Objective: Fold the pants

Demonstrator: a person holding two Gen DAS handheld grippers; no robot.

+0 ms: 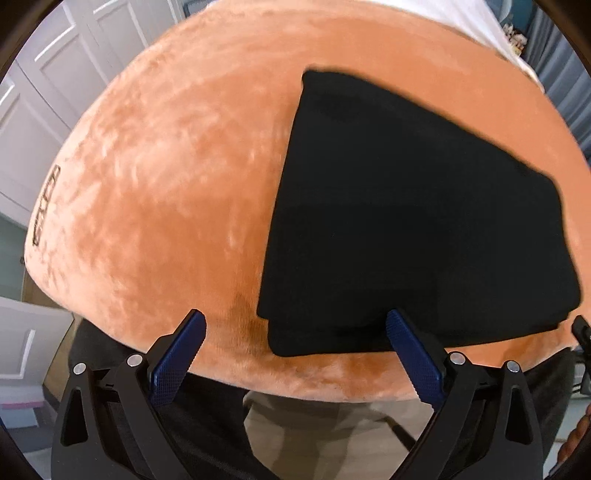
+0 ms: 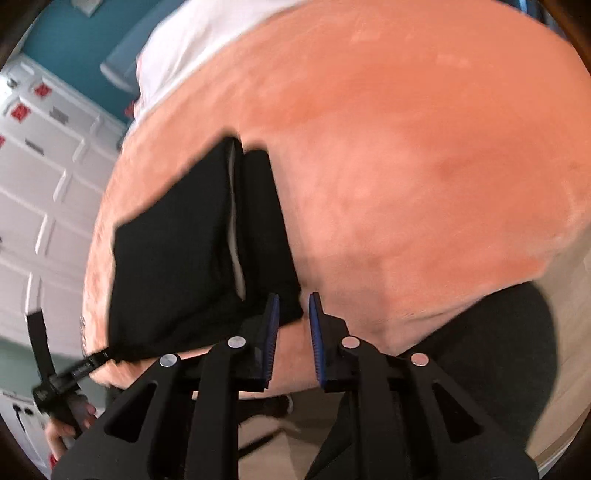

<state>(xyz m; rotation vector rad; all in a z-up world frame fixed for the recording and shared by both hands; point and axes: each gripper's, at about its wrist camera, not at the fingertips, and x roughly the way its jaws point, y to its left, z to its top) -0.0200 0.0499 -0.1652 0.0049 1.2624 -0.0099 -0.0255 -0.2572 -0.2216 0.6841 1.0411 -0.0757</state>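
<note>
The black pants (image 1: 417,221) lie folded into a flat, layered rectangle on an orange plush blanket (image 1: 166,184). My left gripper (image 1: 295,319) hovers over their near edge with its blue-padded fingers (image 1: 181,350) spread wide open and pressing on nothing. In the right wrist view the pants (image 2: 177,258) sit left of centre, a pale lining strip showing between the layers. My right gripper (image 2: 294,300) is over their near right corner, its jaws only a narrow gap apart and open, with no cloth pinched. The blanket (image 2: 424,166) fills the area to the right.
White panelled doors (image 1: 40,122) stand to the left and white bedding (image 1: 443,22) lies at the far edge. A hand (image 2: 66,432) holds the other gripper at the lower left. Below the blanket's near edge are beige floor (image 1: 325,428) and a dark seat (image 2: 491,350).
</note>
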